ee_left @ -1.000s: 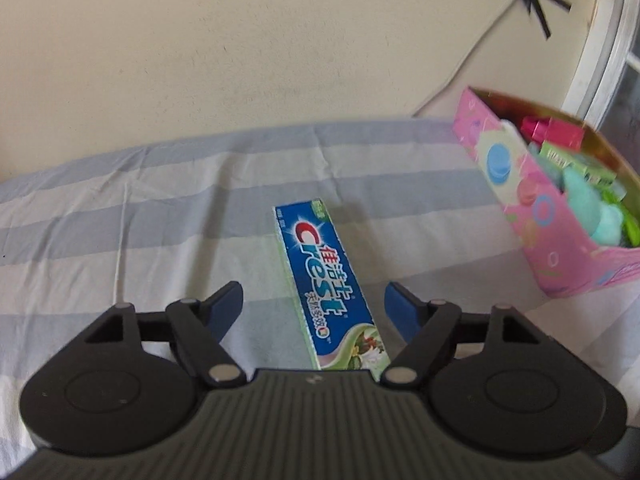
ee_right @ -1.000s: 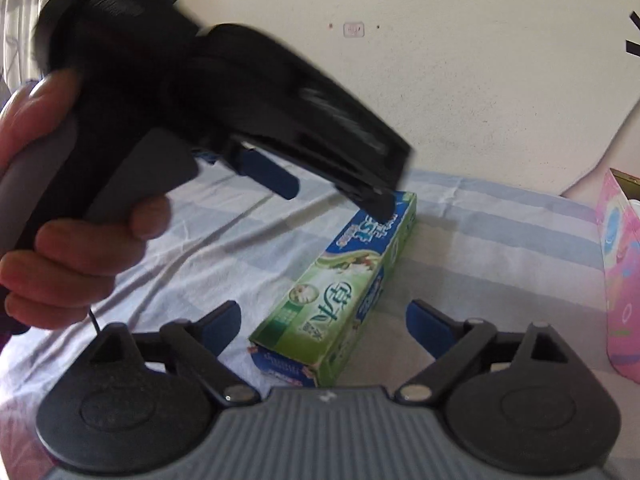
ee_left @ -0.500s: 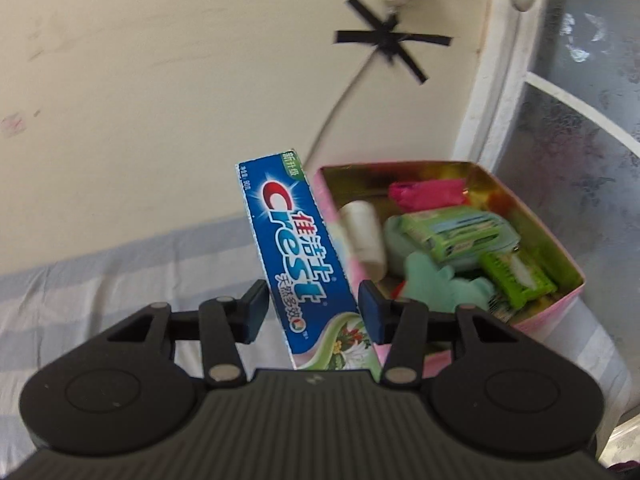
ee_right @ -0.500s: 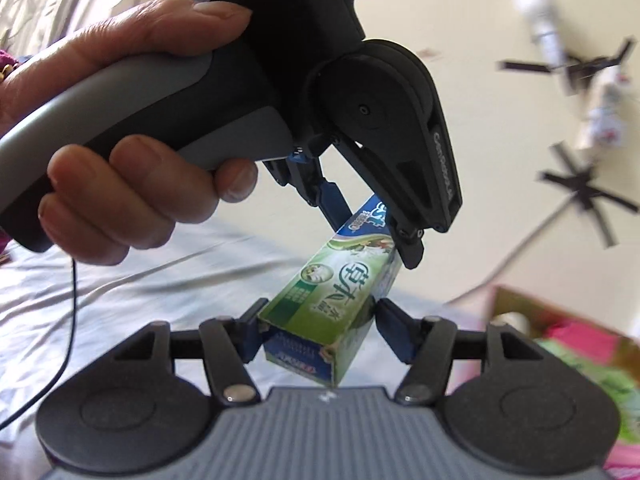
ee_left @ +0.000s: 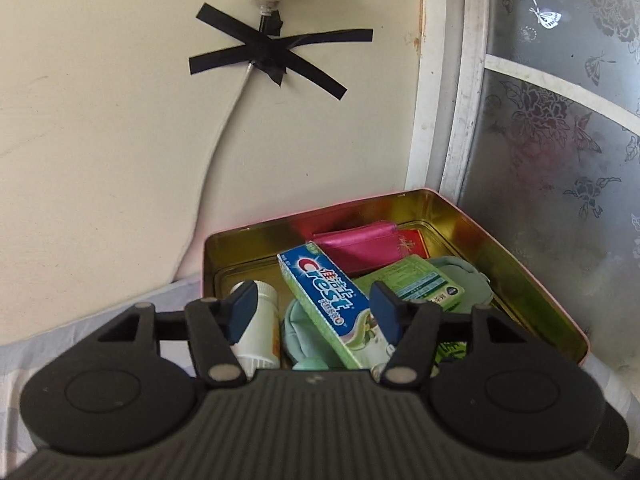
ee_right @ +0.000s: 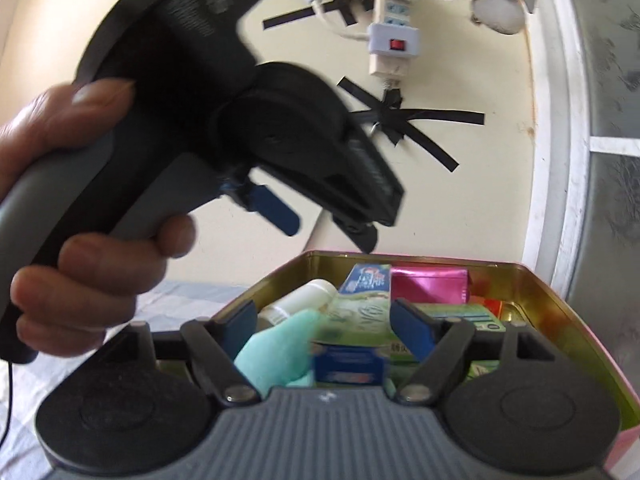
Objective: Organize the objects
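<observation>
The blue and green Crest toothpaste box [ee_left: 328,300] lies slanted on top of the items in the pink tin with a gold inside [ee_left: 312,214]. My left gripper [ee_left: 312,300] hangs over the tin with its jaws opening; the box is between the fingers and the left pad stands clear of it. In the right wrist view the box [ee_right: 352,340] is blurred between the fingers of my right gripper [ee_right: 322,320], whose jaws are also opening, not pressing it. A hand [ee_right: 80,240] holds the left gripper [ee_right: 326,232] above the tin [ee_right: 420,258].
Inside the tin are a white bottle [ee_left: 260,320], a pink packet [ee_left: 360,248], a green packet [ee_left: 416,280] and a teal pouch [ee_left: 304,328]. A cable taped with black tape [ee_left: 272,56] runs down the wall. A window frame [ee_left: 452,120] stands right. Striped sheet [ee_left: 80,324] lies left.
Both grippers closed on the toothpaste box on the sheet, lifted it and carried it right over the tin. Now both sets of jaws have widened and the box rests in the tin.
</observation>
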